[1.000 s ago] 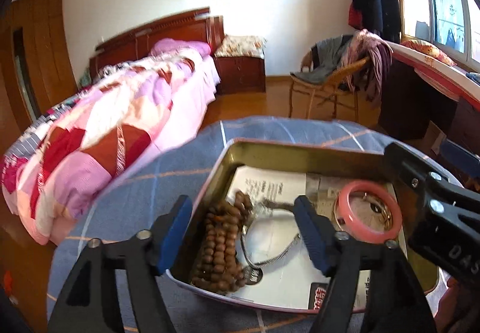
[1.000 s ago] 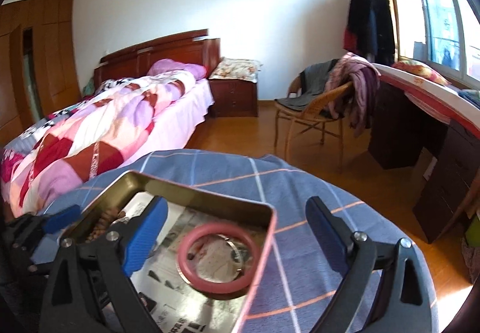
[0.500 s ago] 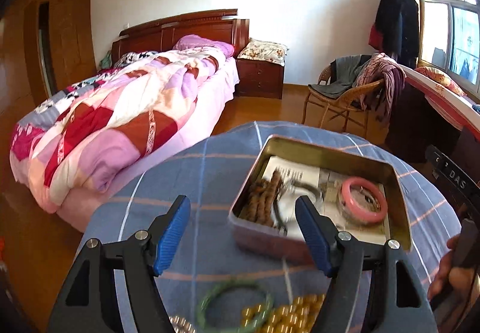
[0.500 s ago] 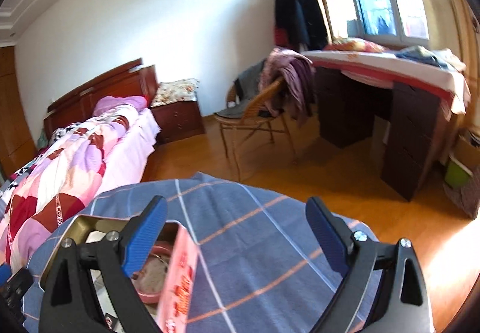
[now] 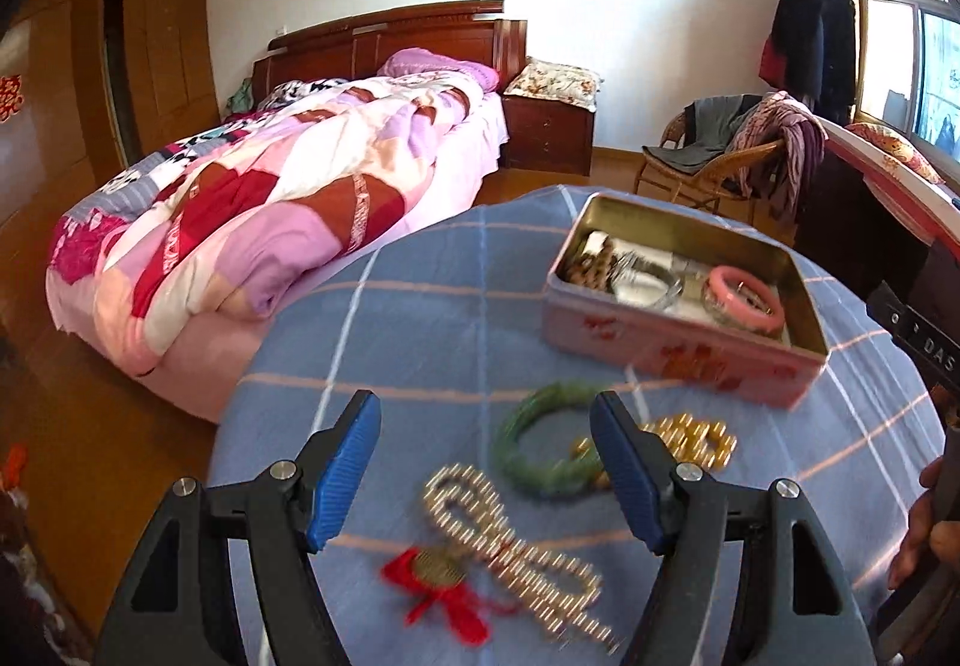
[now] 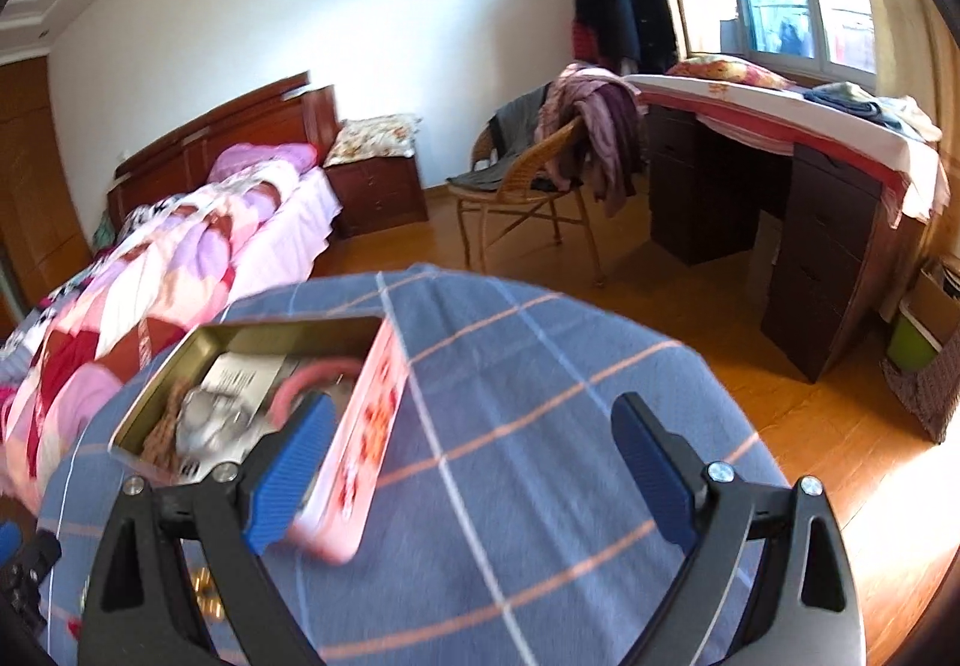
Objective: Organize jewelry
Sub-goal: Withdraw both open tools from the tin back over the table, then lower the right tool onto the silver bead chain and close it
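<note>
Sitting on the blue checked tablecloth [image 5: 420, 318], the pink tin [image 5: 684, 348] holds a pink bangle [image 5: 746, 297] and brown beads [image 5: 591, 261]. The left gripper [image 5: 486, 462] hangs spread and empty over a green bangle [image 5: 543, 447], gold beads [image 5: 696, 441] and a red-tasselled gold strand [image 5: 516, 540], all unseen from the right wrist, where the right gripper [image 6: 474, 474] gapes empty beside the tin.
</note>
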